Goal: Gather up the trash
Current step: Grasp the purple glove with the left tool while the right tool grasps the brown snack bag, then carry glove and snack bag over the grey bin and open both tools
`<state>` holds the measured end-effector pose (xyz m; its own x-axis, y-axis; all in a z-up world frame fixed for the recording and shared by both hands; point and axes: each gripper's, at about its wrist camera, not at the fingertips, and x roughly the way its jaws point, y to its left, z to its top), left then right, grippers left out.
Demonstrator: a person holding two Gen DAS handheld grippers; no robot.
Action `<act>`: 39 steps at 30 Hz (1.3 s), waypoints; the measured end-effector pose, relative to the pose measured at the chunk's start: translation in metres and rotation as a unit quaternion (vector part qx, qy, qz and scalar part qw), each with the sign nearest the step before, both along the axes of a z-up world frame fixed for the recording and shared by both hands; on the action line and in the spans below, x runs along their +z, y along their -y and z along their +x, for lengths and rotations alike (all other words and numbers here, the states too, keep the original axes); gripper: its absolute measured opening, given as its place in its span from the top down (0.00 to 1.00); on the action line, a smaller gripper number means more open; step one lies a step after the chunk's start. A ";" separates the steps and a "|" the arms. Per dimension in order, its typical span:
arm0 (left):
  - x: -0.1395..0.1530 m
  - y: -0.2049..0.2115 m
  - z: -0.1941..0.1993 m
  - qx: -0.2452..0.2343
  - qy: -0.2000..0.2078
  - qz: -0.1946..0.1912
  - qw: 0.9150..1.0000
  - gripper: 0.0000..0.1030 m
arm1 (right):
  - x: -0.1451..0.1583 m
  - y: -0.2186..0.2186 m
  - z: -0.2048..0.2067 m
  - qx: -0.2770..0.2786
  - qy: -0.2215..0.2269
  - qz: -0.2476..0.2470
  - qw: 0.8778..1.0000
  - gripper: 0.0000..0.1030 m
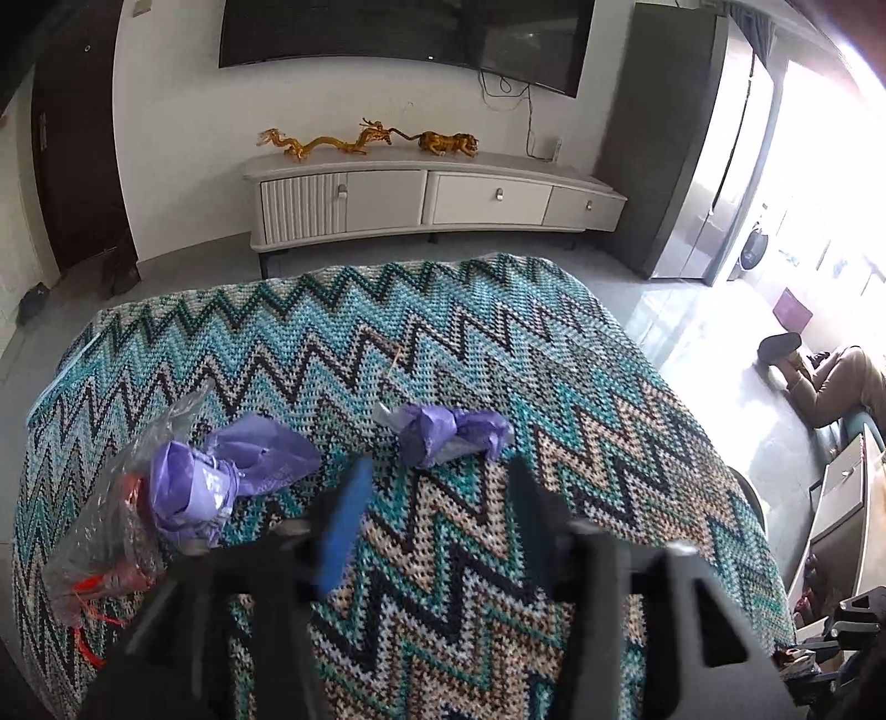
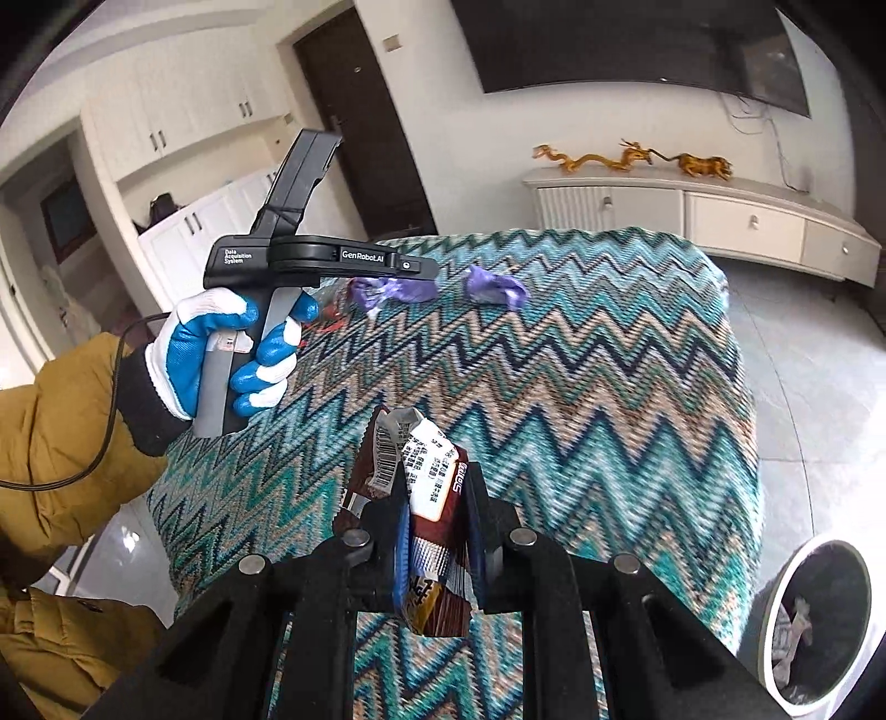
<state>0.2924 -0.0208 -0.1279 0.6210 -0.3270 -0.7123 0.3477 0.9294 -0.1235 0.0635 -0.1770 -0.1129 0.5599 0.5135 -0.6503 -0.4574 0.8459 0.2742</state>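
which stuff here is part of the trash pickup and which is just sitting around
Job: brown snack wrapper in the right gripper; two crumpled purple wrappers; clear plastic bag; trash bin.

Lying about: zigzag cloth; dragon figurine; tiger figurine; TV.

Lettering read in the right wrist view

Printed in white on the black body of the left gripper (image 2: 412,266): "Data Acquisition System" at its rear, "GenRobot.AI" along its side. Carried on the crumpled brown wrapper (image 2: 426,487): a barcode and a white label of small dense print, too small to be read. Elsewhere, nothing legible.
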 end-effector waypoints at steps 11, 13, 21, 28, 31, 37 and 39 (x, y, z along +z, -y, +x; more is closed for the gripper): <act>-0.042 0.019 0.060 0.008 -0.027 0.001 1.000 0.32 | -0.016 0.043 0.027 -0.046 -0.024 0.027 0.998 0.85; -0.049 0.022 0.061 -0.002 -0.033 -0.012 0.999 0.53 | -0.018 0.047 0.030 -0.051 -0.026 0.030 0.998 0.85; -0.041 0.028 0.048 -0.010 -0.016 -0.009 1.000 0.74 | -0.019 0.057 0.033 -0.067 -0.023 0.041 0.997 0.85; -0.020 0.018 0.019 -0.005 -0.006 -0.024 1.000 0.74 | -0.009 0.065 0.016 -0.077 -0.007 0.053 0.996 0.85; -0.004 0.017 0.000 -0.011 0.003 -0.030 0.999 0.74 | -0.001 0.073 0.007 -0.090 0.005 0.063 0.994 0.85; 0.036 0.041 -0.034 -0.051 0.017 -0.050 0.997 0.74 | 0.016 0.111 -0.016 -0.145 0.034 0.082 0.985 0.85; 0.046 0.062 -0.044 -0.075 0.018 -0.054 0.996 0.74 | 0.019 0.132 -0.025 -0.176 0.039 0.085 0.980 0.85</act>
